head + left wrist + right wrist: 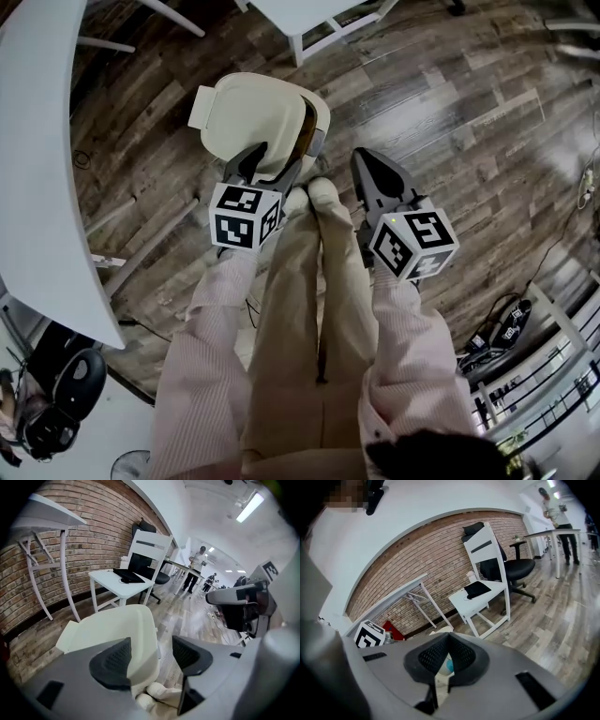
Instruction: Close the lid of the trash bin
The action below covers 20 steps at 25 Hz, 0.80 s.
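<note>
Cream trash bin sat on the wood floor, just ahead of my shoe toes. Its lid wasn't seated flat: a dark gap showed along its right edge. Left gripper hung over the bin's near side with its jaws apart. In its own view the lid's edge showed between them, contact not clear. Right gripper hung just right of the bin, jaws pressed together on nothing. Further out, a white chair and a black office chair stood by the brick wall.
</note>
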Tool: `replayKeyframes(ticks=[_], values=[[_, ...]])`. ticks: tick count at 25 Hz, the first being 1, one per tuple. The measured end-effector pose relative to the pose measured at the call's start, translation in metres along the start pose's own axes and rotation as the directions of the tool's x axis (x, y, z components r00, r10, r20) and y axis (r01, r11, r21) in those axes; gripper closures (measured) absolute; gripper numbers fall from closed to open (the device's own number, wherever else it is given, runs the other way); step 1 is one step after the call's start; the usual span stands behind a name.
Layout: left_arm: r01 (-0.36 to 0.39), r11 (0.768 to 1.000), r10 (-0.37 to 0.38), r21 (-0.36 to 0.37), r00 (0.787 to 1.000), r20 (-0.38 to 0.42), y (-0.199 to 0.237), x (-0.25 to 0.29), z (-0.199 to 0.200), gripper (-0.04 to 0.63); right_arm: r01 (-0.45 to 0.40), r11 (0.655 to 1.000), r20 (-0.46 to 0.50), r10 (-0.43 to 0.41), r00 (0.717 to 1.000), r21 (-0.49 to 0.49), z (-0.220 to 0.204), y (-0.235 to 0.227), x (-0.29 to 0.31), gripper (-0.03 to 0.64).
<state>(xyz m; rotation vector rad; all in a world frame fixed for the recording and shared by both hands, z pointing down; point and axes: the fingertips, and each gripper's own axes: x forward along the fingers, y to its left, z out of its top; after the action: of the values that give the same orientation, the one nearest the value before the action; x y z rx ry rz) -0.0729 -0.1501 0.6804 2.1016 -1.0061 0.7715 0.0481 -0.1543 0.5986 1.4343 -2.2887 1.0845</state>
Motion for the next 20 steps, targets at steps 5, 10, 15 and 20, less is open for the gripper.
replayKeyframes(ticks=[5,10,15,20], values=[[0.011,1.0,-0.011,-0.013,1.0,-0.014,-0.002,0.012,-0.01,0.342,0.02,1.0,-0.009,-0.02,1.0,0.013,-0.011,-0.008,-0.002,0.614],[0.012,0.999,-0.013,-0.032,1.0,-0.025,-0.003,0.025,-0.019,0.35,0.054,0.998,-0.017,-0.053,0.998,0.028,-0.022,-0.021,-0.005,0.614],[0.007,0.998,-0.008,-0.059,1.0,-0.019,-0.001,0.037,-0.028,0.368,0.079,0.996,-0.022,-0.078,0.997,0.04,-0.033,-0.032,-0.009,0.614],[-0.029,0.997,0.029,-0.078,1.0,-0.004,0.007,0.044,-0.035,0.43,0.096,0.994,-0.024,-0.095,0.995,0.044,-0.044,-0.04,-0.013,0.614]])
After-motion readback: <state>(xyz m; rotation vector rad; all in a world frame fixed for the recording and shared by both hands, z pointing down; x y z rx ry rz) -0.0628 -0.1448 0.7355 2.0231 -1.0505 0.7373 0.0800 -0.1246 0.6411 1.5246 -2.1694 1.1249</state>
